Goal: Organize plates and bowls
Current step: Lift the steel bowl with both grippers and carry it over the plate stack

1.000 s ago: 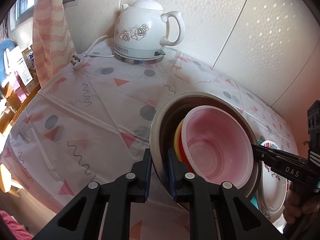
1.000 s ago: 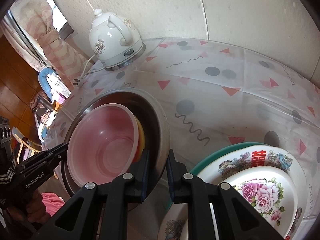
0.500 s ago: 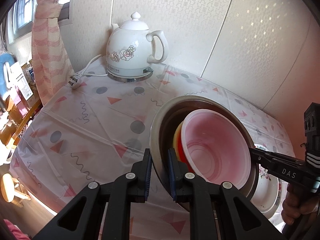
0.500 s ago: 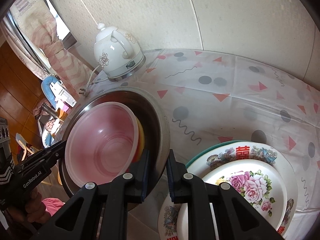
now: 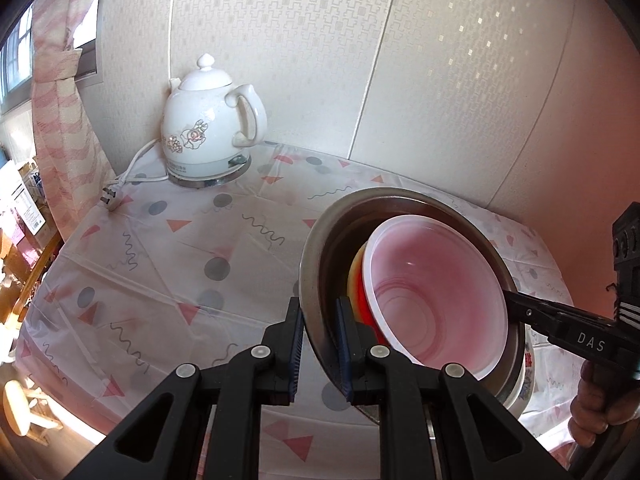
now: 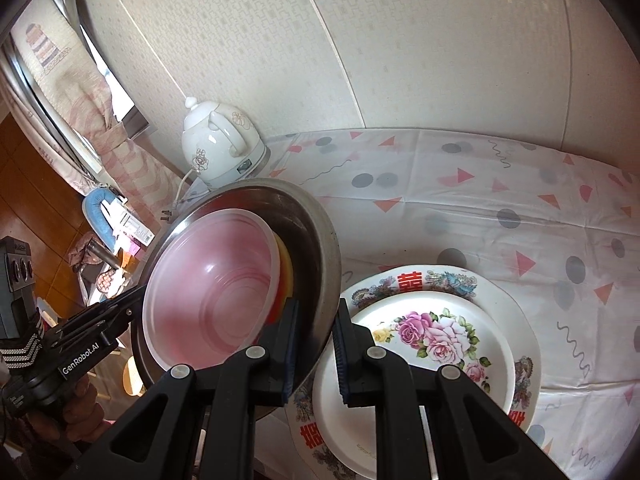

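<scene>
I've got the steel bowl (image 5: 316,280) pinched on opposite rims, L gripper (image 5: 318,344) clamped on the near edge in its view, R gripper (image 6: 314,346) clamped on the other side. Both grips tight, no slip seen vs a sec ago. Inside sits the pink bowl (image 5: 436,296), w/ a yellow and a red one nested under it; the stack looks unshifted.

What's changed: the whole lot has come up off the cloth (image 5: 160,264). A sec ago the kettle (image 5: 208,140) sat high in frame and close; now it's lower and farther, more wall showing. In the R view the plates (image 6: 440,332) now show whole, and the bowl's rim hangs above their left edge, not touching as far as I can tell.

So the bowl stack is airborne, carried by both hands, tilted toward the lens. I judge we're mid-transfer, prob. heading over the plates or to a clear spot. Risk: tilt could slide the inner bowls out.
</scene>
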`<state>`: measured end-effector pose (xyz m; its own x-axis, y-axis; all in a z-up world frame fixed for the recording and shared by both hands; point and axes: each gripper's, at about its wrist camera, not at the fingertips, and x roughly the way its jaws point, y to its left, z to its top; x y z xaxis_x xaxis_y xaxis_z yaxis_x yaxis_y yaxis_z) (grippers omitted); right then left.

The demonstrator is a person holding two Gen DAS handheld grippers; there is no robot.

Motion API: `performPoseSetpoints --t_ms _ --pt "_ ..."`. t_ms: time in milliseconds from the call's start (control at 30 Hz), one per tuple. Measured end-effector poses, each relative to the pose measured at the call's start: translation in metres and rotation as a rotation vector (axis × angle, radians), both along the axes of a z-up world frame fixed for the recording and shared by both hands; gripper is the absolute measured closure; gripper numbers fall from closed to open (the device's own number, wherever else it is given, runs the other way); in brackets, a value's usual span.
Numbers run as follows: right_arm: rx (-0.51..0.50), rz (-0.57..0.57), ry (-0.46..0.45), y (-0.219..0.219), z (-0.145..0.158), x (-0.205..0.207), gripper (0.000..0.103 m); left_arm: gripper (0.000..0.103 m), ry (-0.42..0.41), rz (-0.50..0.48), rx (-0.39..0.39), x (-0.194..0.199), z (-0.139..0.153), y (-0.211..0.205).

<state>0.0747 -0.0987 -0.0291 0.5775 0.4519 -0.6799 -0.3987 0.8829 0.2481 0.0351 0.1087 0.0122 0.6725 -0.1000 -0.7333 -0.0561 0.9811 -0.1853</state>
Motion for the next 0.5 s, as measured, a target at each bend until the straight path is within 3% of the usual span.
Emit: performPoseSetpoints --t_ms 167,500 --pt "0.014 -0.051 -0.021 -0.035 0.009 -0.019 0.087 0.087 -0.01 -0.07 -0.013 0.0 0.006 -0.029" --pt "-0.001 -0.152 -0.025 -0.09 0.007 -0.049 0.087 0.086 0.049 -0.19 -0.019 0.003 -0.008 -0.083"
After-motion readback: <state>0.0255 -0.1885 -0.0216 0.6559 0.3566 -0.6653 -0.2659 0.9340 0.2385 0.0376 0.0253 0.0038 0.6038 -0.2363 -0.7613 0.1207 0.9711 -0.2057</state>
